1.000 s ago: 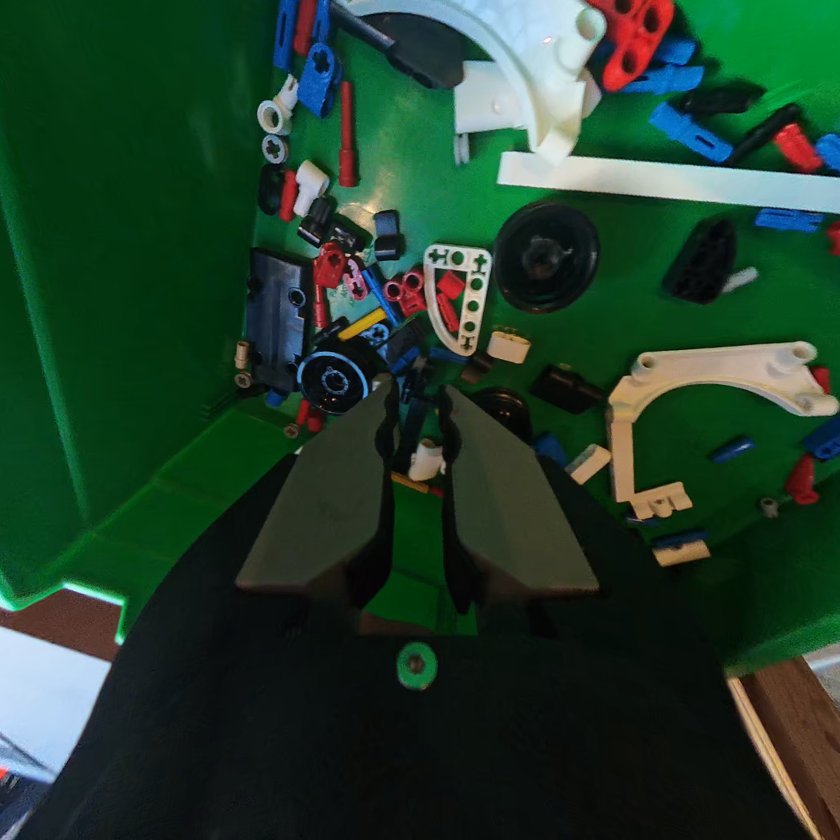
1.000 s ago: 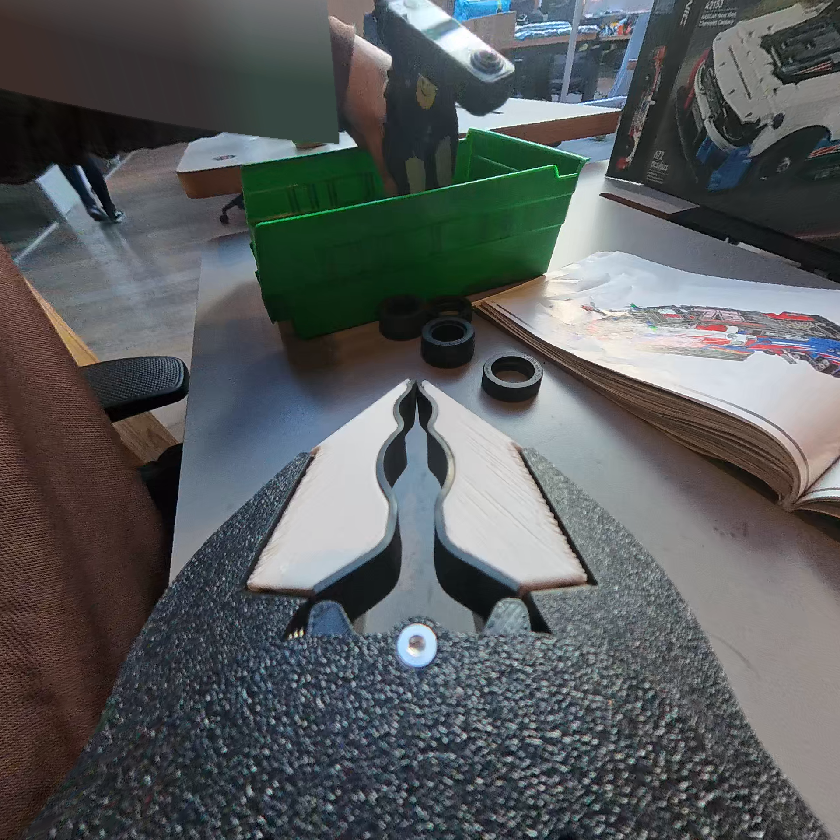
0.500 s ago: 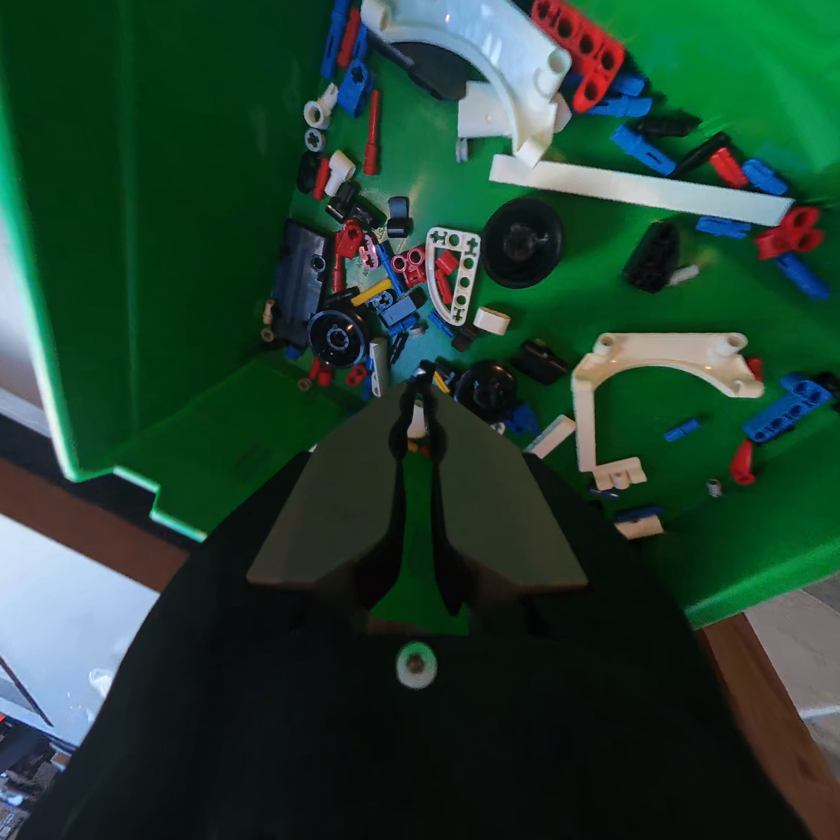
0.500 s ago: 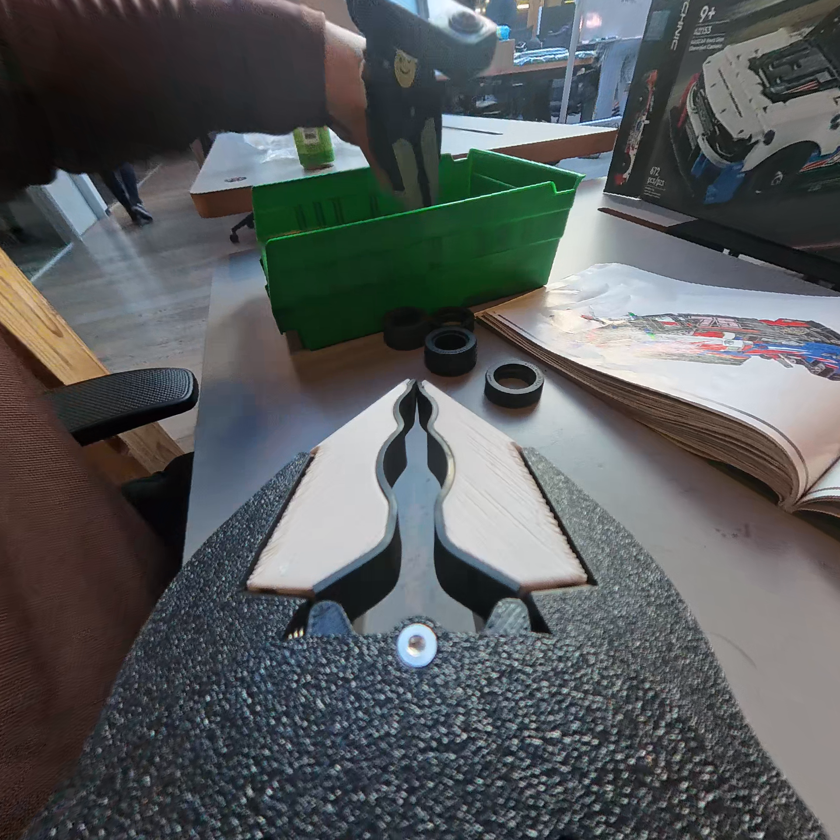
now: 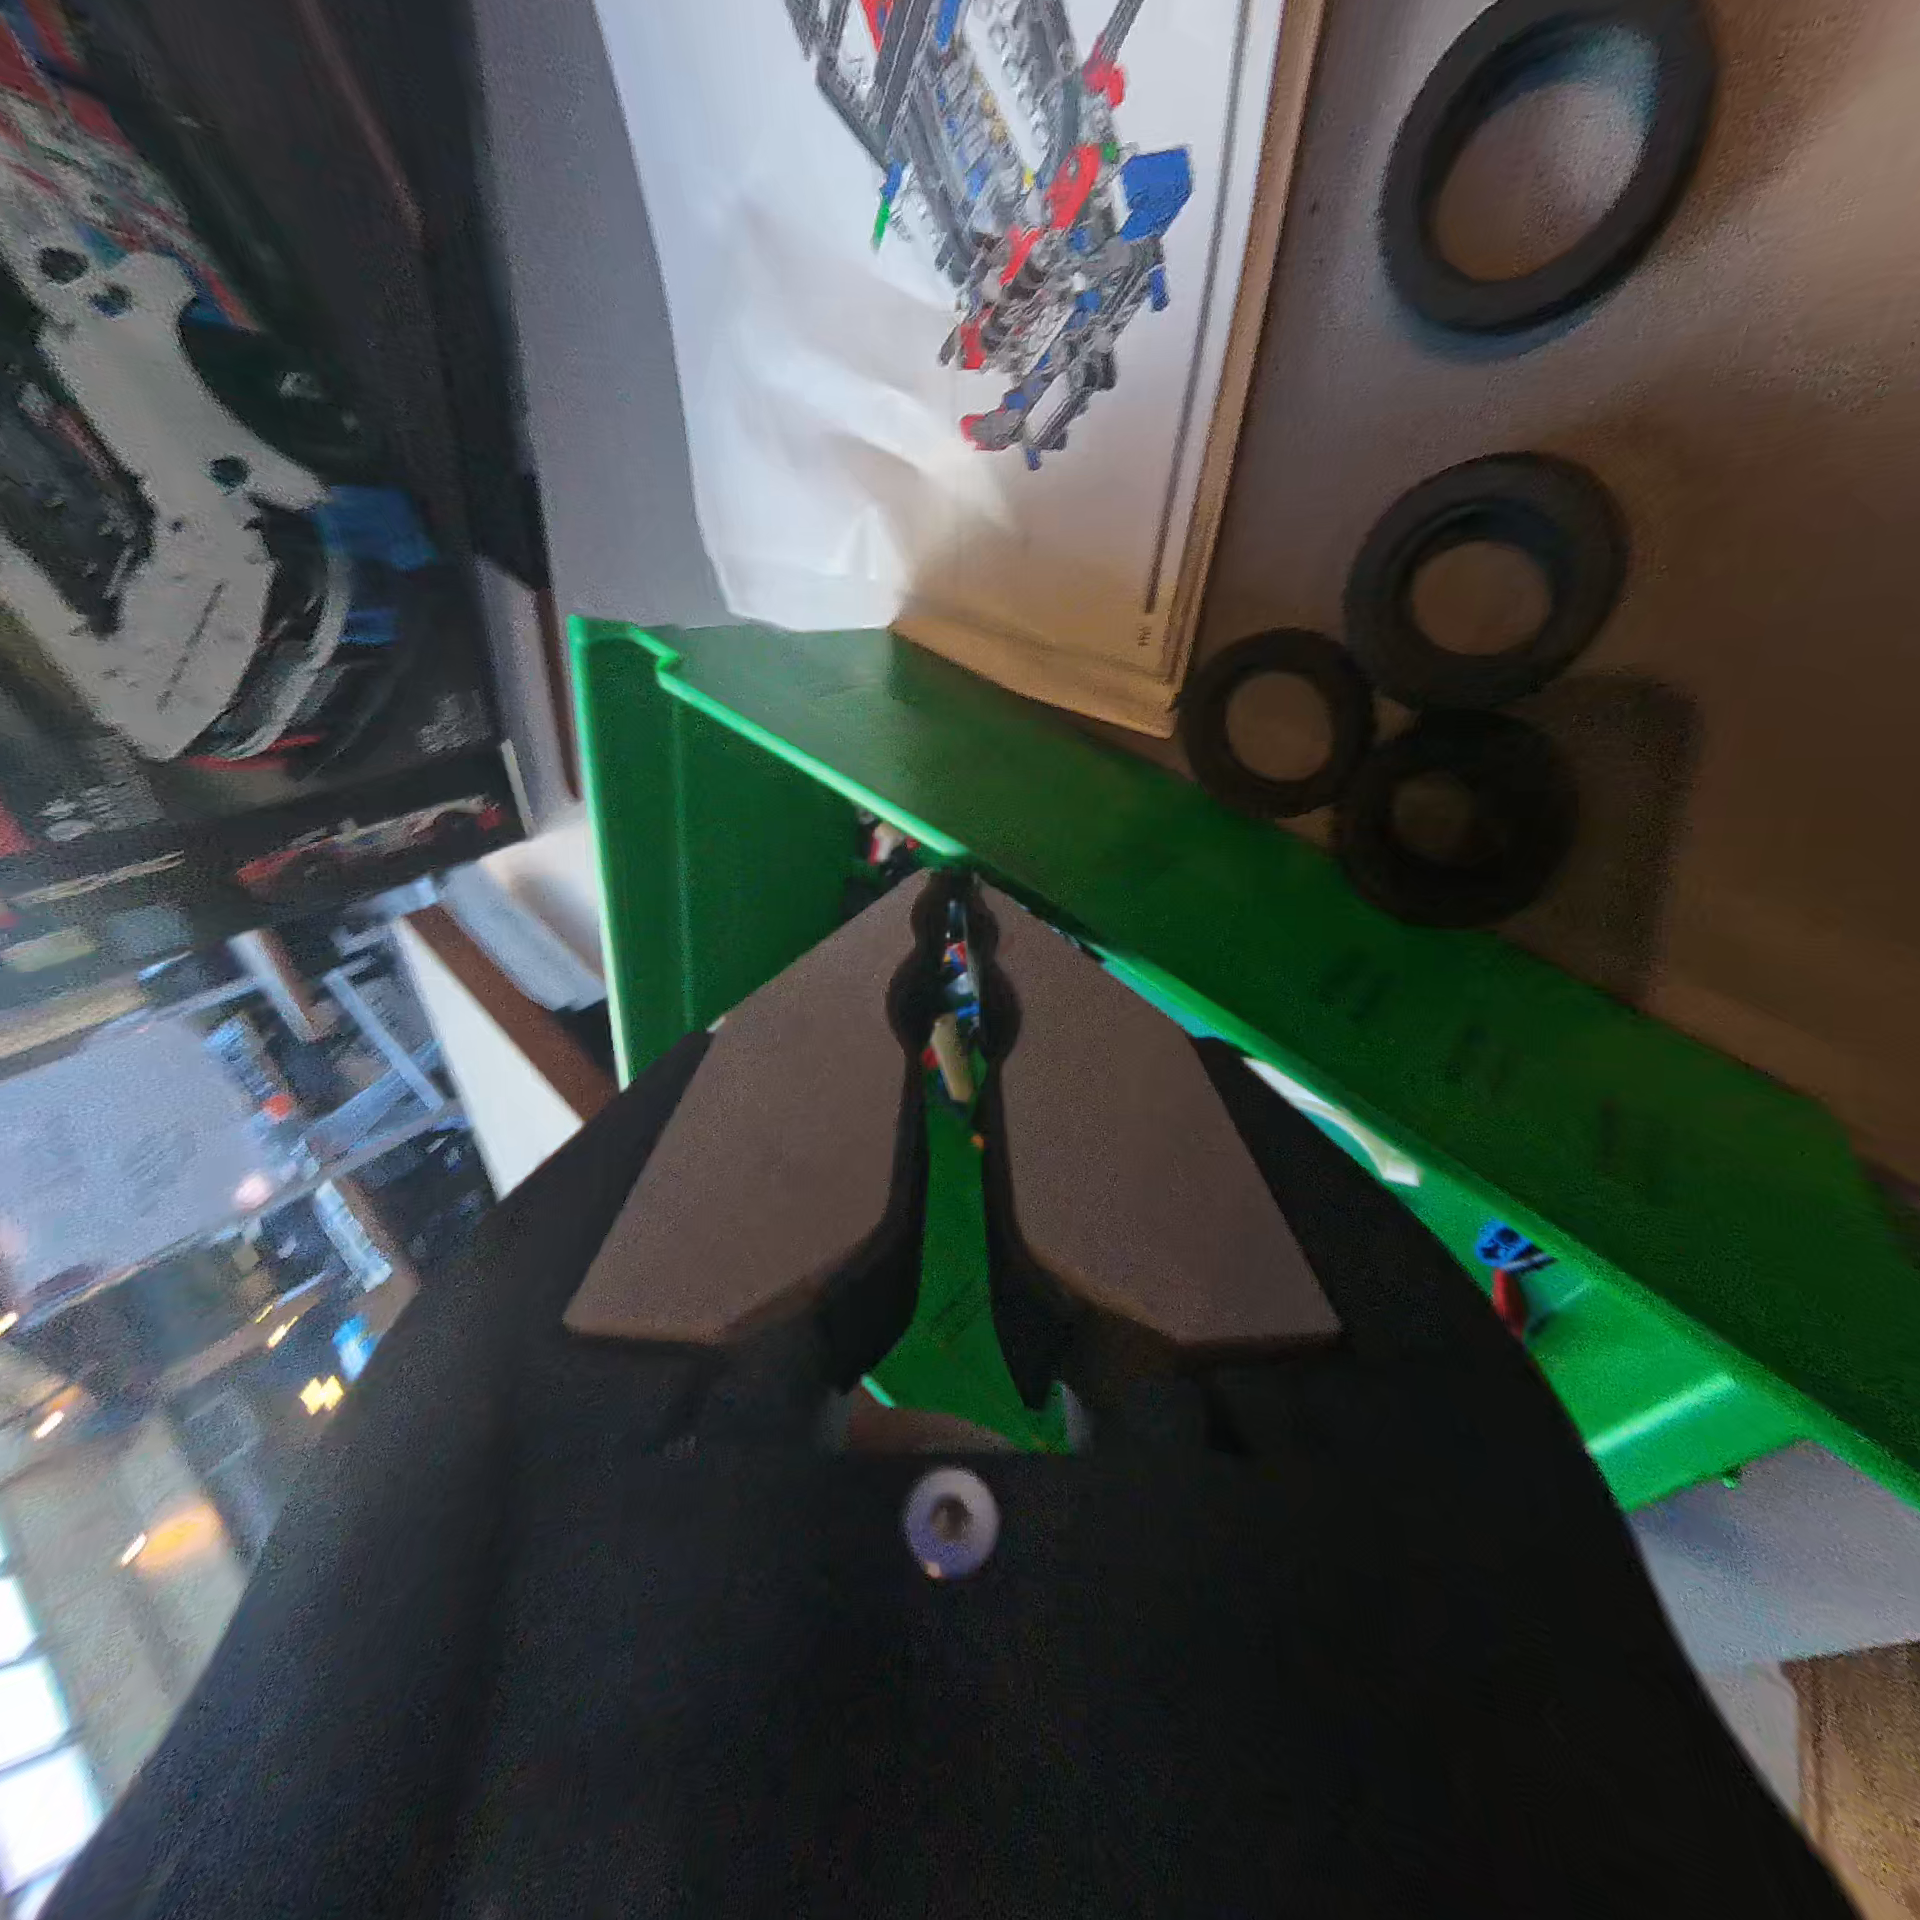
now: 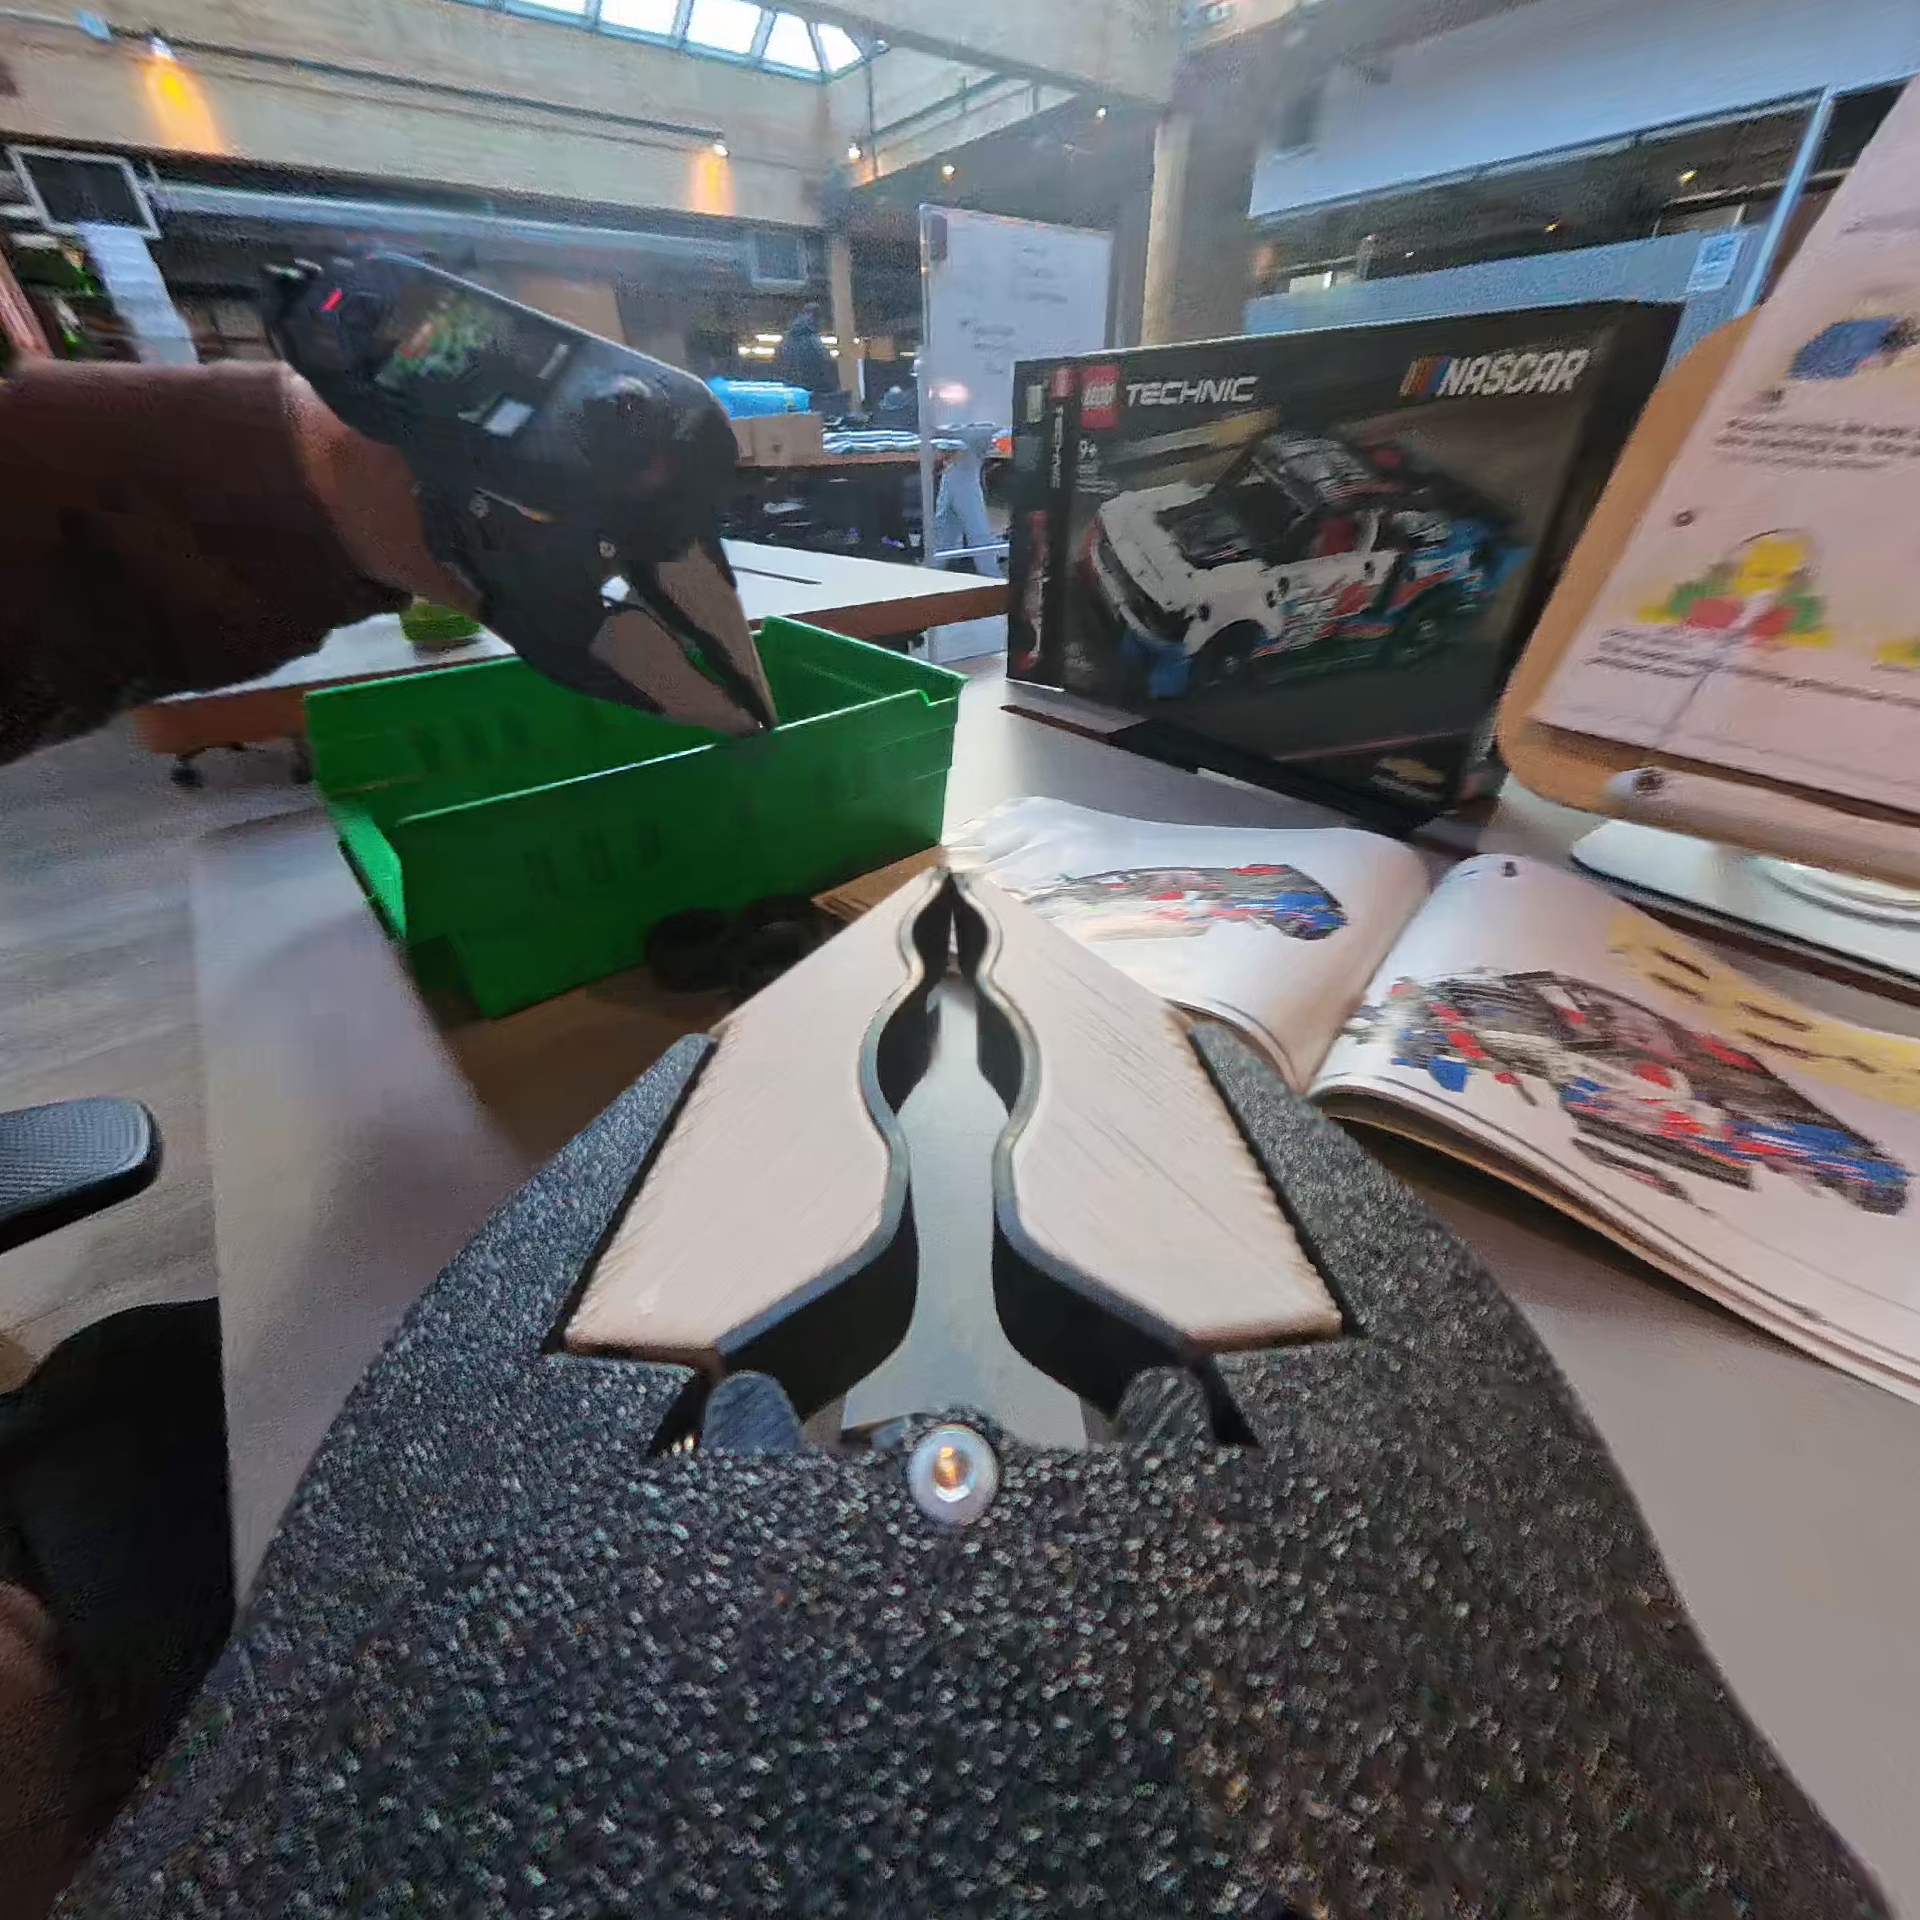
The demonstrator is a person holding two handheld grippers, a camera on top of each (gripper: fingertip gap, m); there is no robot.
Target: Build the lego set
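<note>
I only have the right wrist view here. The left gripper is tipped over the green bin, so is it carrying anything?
Observer: The left gripper has its jaws nearly together. A small pale bit shows in the gap, too blurred to say whether it is held.
Operator: The right gripper hides the tyres. How many are there?
Observer: Four black tyres lie outside the green bin: three close together, and one apart beside the booklet.
Operator: Anything inside the bin?
Observer: A blue piece and a red piece lie against its inner wall.
</note>
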